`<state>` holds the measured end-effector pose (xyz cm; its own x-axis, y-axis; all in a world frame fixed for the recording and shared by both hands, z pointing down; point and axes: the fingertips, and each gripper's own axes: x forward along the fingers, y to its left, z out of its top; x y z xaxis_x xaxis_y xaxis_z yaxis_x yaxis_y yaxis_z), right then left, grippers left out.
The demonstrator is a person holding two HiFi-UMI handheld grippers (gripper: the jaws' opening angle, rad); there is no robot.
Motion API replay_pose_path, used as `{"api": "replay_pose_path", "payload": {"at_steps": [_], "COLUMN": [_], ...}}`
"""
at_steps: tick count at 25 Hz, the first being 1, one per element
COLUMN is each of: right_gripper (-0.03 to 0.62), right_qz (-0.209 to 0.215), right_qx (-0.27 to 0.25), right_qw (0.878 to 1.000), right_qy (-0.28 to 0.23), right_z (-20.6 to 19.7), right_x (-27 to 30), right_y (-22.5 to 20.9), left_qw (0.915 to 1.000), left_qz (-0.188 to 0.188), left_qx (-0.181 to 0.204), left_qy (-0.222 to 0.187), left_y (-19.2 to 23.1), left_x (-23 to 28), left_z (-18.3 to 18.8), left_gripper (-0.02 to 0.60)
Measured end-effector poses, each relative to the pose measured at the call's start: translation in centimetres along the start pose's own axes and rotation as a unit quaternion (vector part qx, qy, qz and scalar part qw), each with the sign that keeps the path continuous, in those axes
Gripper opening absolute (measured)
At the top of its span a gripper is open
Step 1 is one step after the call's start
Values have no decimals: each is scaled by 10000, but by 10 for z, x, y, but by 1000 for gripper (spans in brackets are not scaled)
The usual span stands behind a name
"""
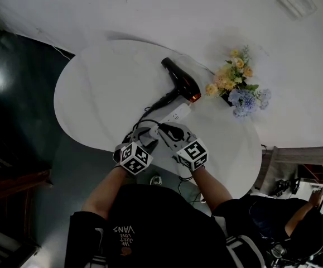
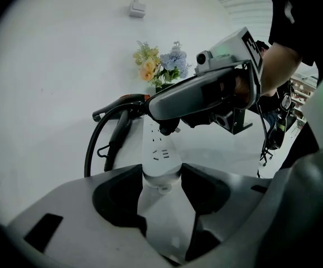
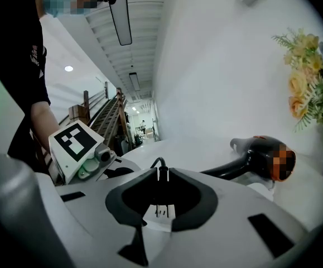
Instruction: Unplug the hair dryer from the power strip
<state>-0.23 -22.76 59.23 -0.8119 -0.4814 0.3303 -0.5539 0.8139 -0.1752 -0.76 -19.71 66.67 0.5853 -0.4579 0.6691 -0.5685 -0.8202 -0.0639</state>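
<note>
Overhead, the black hair dryer [image 1: 181,81] lies on the round white table [image 1: 94,94] beside the white power strip [image 1: 175,115]. Left gripper view: the left gripper [image 2: 161,177], spread wide, clamps the strip's end. Right gripper view: the right gripper [image 3: 160,177] pinches the black plug [image 3: 160,173] narrowly. A crooked pull might slip off it.

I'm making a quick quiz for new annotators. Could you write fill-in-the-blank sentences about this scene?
1. The left gripper grips one end of the white ___.
2. The right gripper has its jaws closed on the black ___.
3. The hair dryer lies on the table near a bunch of ___.
Missing: power strip; plug; flowers.
</note>
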Motion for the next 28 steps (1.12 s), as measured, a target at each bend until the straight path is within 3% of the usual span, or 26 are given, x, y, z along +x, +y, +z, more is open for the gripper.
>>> {"api": "replay_pose_path", "payload": {"at_steps": [11,28], "right_gripper": [84,83], "right_qz": [-110,-267], "right_qx": [24,83], "right_qw": [9999,9990], "right_qy": [-81,-341], "right_z": [4,14], "right_x": [-15,-50], "right_y": [5,18], "left_qw": [9996,9911], "left_qz": [173,718], "left_qx": [213,-66], "left_qy": [90,-1123], "left_y": [-6,-21], "left_x": [-5,-83], "left_z": [4,59], "left_gripper": [238,224]}}
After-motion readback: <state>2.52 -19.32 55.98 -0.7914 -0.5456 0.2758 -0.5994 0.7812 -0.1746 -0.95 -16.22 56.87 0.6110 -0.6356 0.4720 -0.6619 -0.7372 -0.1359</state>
